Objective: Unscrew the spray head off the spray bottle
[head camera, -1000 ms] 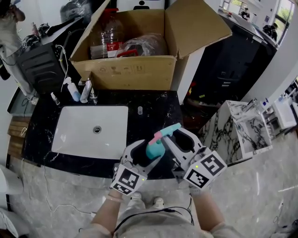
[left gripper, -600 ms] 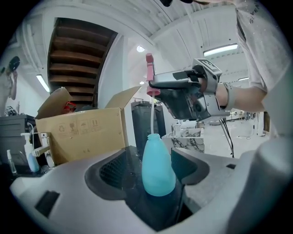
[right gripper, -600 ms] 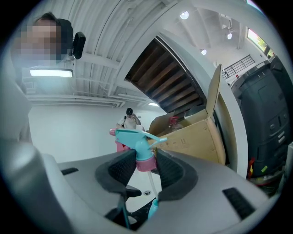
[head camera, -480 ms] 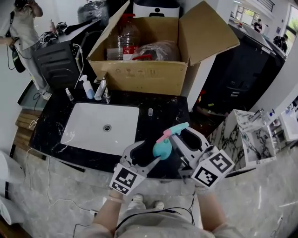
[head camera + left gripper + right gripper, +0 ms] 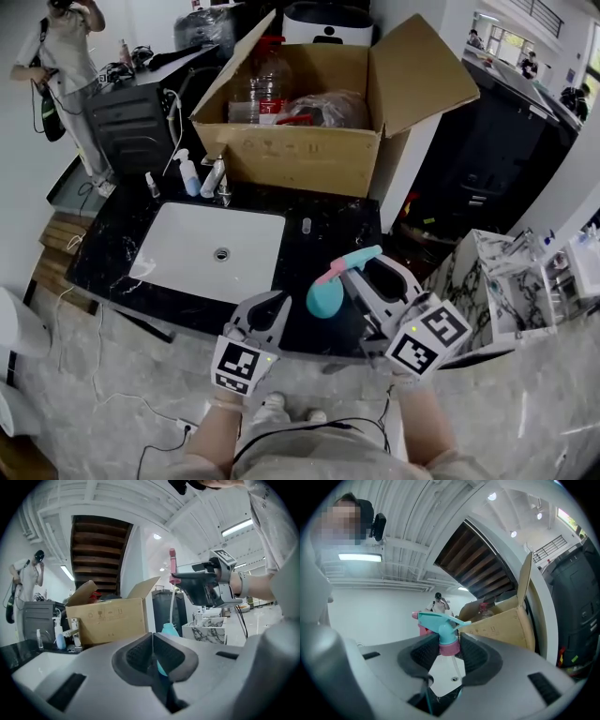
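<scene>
My right gripper (image 5: 361,272) is shut on the teal spray head (image 5: 345,262), its pads at the pink collar (image 5: 449,648). In the left gripper view the spray head (image 5: 172,571) stands raised above the teal bottle (image 5: 169,630), with a thin tube running down between them. The bottle (image 5: 323,298) is over the front of the black counter (image 5: 347,225); I cannot tell whether it stands there or hangs on the tube. My left gripper (image 5: 272,305) sits left of the bottle, apart from it. It (image 5: 152,639) is shut with nothing between its pads.
A white sink (image 5: 187,272) is set in the counter, with a faucet and small bottles (image 5: 187,173) behind it. A large open cardboard box (image 5: 300,150) holding bottles stands at the back. A person (image 5: 66,47) stands at the far left. A marble-topped stand (image 5: 497,272) is on the right.
My left gripper was around the teal bottle; it has let go, drawn back toward me and shut. The right gripper still holds the spray head in the same place.
</scene>
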`<action>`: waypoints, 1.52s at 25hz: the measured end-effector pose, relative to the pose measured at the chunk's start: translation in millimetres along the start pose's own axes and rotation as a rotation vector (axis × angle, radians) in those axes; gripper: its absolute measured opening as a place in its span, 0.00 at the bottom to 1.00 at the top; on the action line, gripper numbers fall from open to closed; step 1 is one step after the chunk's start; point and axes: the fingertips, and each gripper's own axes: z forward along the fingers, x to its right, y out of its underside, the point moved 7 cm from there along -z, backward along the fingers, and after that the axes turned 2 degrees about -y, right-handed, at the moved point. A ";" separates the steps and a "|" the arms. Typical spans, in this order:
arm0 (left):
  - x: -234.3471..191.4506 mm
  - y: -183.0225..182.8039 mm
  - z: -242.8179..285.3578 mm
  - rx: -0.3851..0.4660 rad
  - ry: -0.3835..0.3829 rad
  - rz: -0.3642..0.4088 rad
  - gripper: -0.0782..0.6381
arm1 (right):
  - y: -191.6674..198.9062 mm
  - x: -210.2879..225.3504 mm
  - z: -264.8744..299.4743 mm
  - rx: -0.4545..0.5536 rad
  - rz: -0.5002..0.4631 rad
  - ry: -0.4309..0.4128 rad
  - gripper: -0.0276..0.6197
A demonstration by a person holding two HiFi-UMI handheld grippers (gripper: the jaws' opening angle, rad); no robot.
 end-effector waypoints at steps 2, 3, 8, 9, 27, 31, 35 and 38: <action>-1.8 1.1 -5.4 -0.001 -0.032 -0.024 0.12 | -1.7 -1.0 -3.4 0.009 -0.001 -0.007 0.27; -2.3 1.6 -7.8 0.001 -0.043 -0.040 0.12 | -2.8 -1.2 -5.1 0.014 -0.002 -0.010 0.27; 1.0 1.9 -19.2 0.016 -0.082 -0.079 0.12 | -10.8 -3.0 -12.6 0.044 -0.011 -0.023 0.27; 2.6 2.0 -21.2 0.016 -0.087 -0.080 0.12 | -13.0 -3.8 -14.5 0.053 -0.011 -0.025 0.27; 2.8 0.9 -53.8 0.030 -0.221 -0.116 0.12 | 13.8 -3.4 -49.7 0.012 -0.026 0.022 0.27; 6.0 2.5 -59.4 0.028 -0.243 -0.123 0.12 | 26.8 1.0 -59.6 -0.009 -0.035 0.042 0.27; 10.5 4.3 -65.8 0.024 -0.258 -0.128 0.12 | 39.1 4.6 -68.4 -0.030 -0.022 0.059 0.27; 14.2 6.1 -69.3 0.024 -0.265 -0.123 0.12 | 45.3 6.5 -73.8 -0.037 -0.016 0.062 0.27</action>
